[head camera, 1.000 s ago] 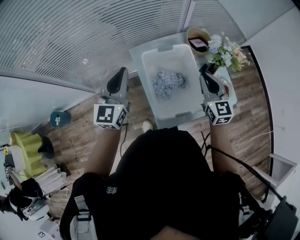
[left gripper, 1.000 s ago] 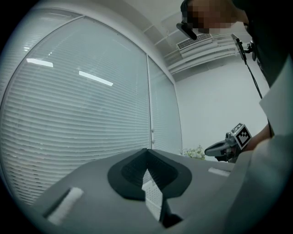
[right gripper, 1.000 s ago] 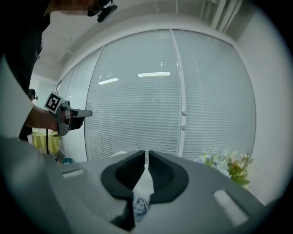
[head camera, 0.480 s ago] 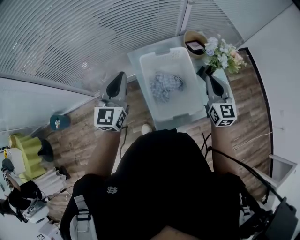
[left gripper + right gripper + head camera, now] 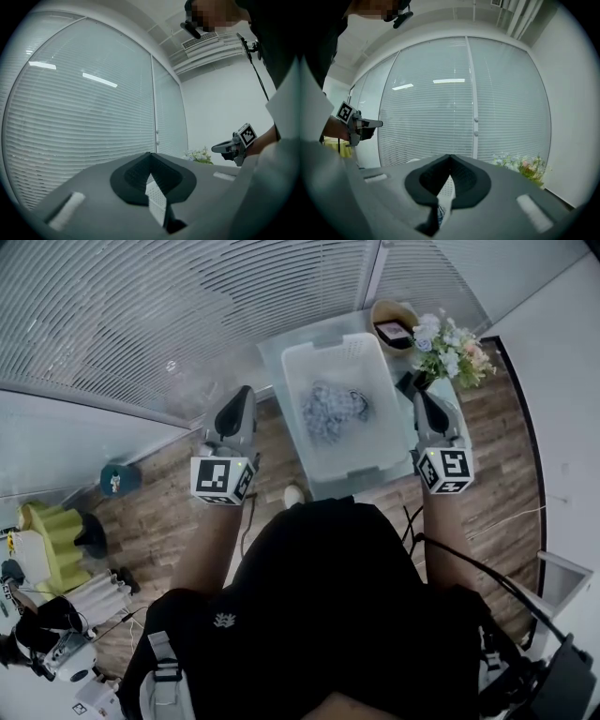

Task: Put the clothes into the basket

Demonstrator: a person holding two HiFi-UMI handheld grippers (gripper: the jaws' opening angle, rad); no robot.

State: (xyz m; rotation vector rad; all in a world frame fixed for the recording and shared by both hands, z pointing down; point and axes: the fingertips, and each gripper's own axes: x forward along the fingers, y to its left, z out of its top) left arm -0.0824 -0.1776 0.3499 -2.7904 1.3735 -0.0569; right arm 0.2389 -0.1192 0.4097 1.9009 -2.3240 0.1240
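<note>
The dark object in the round bowl is too small to tell; the clutter at lower left is cut off.

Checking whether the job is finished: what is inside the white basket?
A crumpled blue-and-white patterned garment lies in the basket, near the middle. Anything beneath it is covered.

clothes: blue-white patterned, crumpled, lying inside basket | basket: white plastic, rectangular, upright, open top
</note>
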